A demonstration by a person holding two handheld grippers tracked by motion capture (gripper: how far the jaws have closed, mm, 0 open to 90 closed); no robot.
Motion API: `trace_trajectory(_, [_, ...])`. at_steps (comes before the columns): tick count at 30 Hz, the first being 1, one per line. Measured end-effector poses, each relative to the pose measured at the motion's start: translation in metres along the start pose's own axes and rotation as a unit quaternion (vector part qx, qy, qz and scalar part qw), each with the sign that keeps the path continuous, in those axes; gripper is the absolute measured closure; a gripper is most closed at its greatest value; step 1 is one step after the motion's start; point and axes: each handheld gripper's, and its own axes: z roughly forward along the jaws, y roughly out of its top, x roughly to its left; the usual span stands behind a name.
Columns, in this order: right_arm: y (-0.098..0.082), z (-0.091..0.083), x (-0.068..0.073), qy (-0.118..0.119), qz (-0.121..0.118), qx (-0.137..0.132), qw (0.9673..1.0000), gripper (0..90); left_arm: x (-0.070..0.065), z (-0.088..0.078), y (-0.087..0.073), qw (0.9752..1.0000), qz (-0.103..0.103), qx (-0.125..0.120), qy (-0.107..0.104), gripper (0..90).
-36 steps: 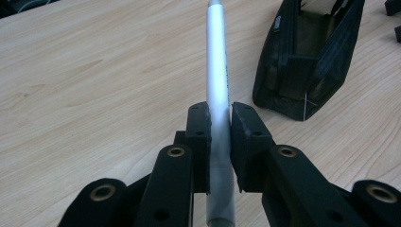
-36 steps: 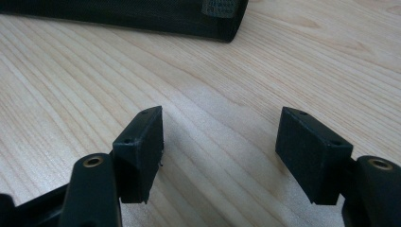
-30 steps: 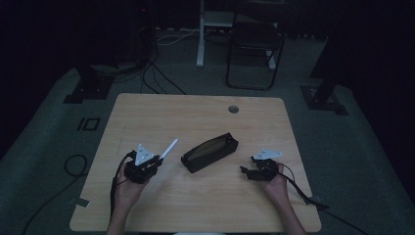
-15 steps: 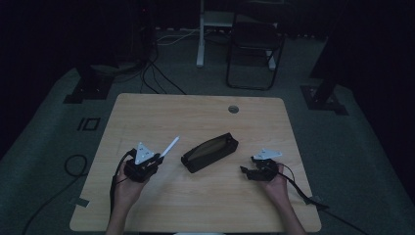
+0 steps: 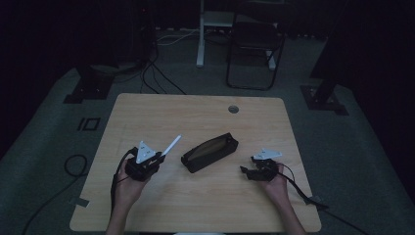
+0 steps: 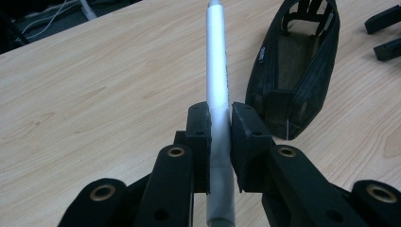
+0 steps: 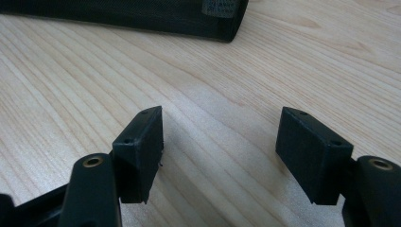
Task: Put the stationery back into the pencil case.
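Observation:
A black pencil case (image 5: 210,152) lies open on the wooden table (image 5: 205,117), its mouth facing up (image 6: 295,71). My left gripper (image 5: 155,159) is shut on a silver pen (image 6: 216,71), which points up and right toward the case (image 5: 171,145). The pen sits upright between the pads (image 6: 198,137) in the left gripper view. My right gripper (image 5: 247,172) rests to the right of the case, open with nothing between its fingers (image 7: 142,151). The case's near end (image 7: 142,14) shows at the top of the right gripper view.
A round cable hole (image 5: 233,108) sits near the table's far edge. Behind the table stand a dark chair (image 5: 254,49) and stand bases (image 5: 83,88) on a floor with cables. The right gripper's jaws (image 6: 383,35) show at the left gripper view's top right.

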Motion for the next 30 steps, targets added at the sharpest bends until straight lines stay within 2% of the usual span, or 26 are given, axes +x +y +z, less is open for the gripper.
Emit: trace_trajectory(30, [0.0,0.0,0.0,0.0,0.0,0.0,1.0,32.2,-0.01,0.001,0.015,0.9998,0.014,-0.009,-0.011,78.8])
